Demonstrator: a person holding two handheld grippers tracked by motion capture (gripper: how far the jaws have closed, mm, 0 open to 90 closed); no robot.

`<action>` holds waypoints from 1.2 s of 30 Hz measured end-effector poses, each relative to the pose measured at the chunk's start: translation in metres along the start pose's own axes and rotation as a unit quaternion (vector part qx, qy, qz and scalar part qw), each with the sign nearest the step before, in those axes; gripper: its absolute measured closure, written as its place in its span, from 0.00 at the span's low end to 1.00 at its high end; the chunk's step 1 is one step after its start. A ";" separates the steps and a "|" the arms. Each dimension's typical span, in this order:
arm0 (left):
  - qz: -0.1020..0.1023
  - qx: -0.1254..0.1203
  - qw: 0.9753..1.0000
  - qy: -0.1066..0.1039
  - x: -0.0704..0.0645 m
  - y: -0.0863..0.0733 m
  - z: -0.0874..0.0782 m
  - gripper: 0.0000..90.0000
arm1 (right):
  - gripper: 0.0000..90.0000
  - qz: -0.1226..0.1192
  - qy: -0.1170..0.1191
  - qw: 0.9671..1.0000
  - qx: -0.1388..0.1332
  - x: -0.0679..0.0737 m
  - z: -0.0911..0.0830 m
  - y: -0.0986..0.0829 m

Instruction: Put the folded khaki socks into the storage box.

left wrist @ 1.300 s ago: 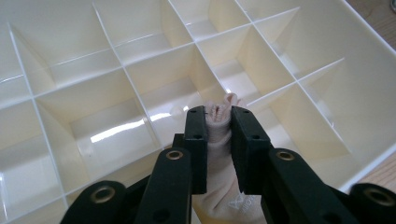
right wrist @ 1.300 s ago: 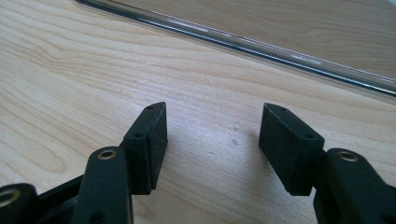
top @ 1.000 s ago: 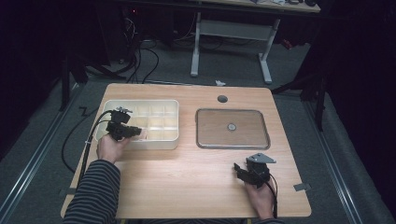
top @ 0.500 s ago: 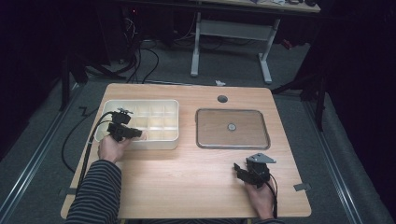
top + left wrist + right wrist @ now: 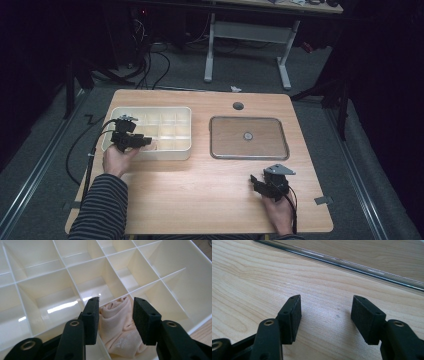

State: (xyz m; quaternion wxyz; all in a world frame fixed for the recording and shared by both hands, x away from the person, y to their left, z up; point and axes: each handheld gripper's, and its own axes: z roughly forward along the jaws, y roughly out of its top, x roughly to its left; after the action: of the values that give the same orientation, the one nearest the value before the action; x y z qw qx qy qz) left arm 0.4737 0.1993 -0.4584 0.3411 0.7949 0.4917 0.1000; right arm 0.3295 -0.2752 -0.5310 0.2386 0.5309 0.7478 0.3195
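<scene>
The left claw (image 5: 115, 317) hung wide over a rolled beige cloth (image 5: 119, 327) in a compartment of the white divided box (image 5: 165, 131), left of frame. The right claw (image 5: 325, 318) rested wide on the tabletop (image 5: 200, 185), lower right.

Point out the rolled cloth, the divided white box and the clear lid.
rolled cloth (image 5: 117, 325): left gripper view, on its folded middle.
divided white box (image 5: 165, 152): high view, on its near wall.
clear lid (image 5: 227, 137): high view, on its flat left part.
</scene>
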 end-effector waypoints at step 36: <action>-0.024 -0.068 0.997 0.017 0.001 -0.028 -0.057 0.62 | 0.46 0.000 0.000 1.000 0.000 0.000 0.000 0.000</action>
State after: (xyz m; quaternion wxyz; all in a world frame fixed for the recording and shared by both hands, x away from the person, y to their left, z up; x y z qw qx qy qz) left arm 0.4255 0.2333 -0.4336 0.3886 0.7558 0.5087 0.1381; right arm 0.3295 -0.2751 -0.5310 0.2384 0.5312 0.7475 0.3198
